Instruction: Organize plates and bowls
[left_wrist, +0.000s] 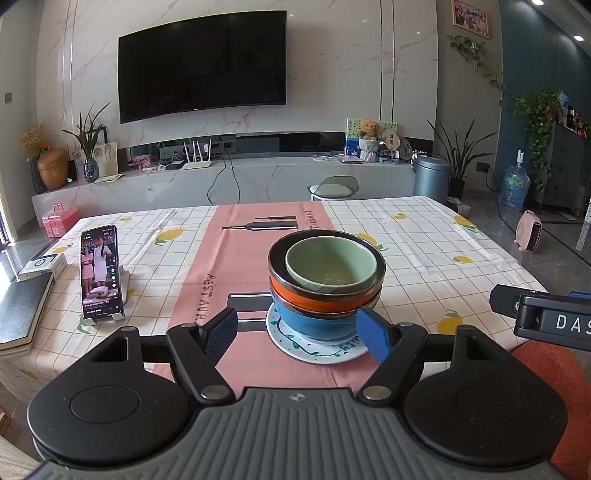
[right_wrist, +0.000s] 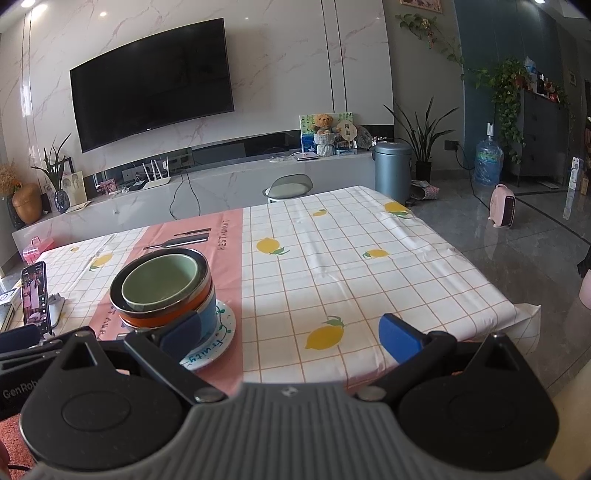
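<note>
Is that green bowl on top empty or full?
Apparently empty: the green bowl shows bare inner walls and bottom, nested upright atop the stacked bowls.

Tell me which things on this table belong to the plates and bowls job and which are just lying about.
Part of the job: green bowl, orange bowl, blue bowl, all nested on the white plate; left gripper and right gripper, both open.

Lying about: phone on its stand, books, small box.
</note>
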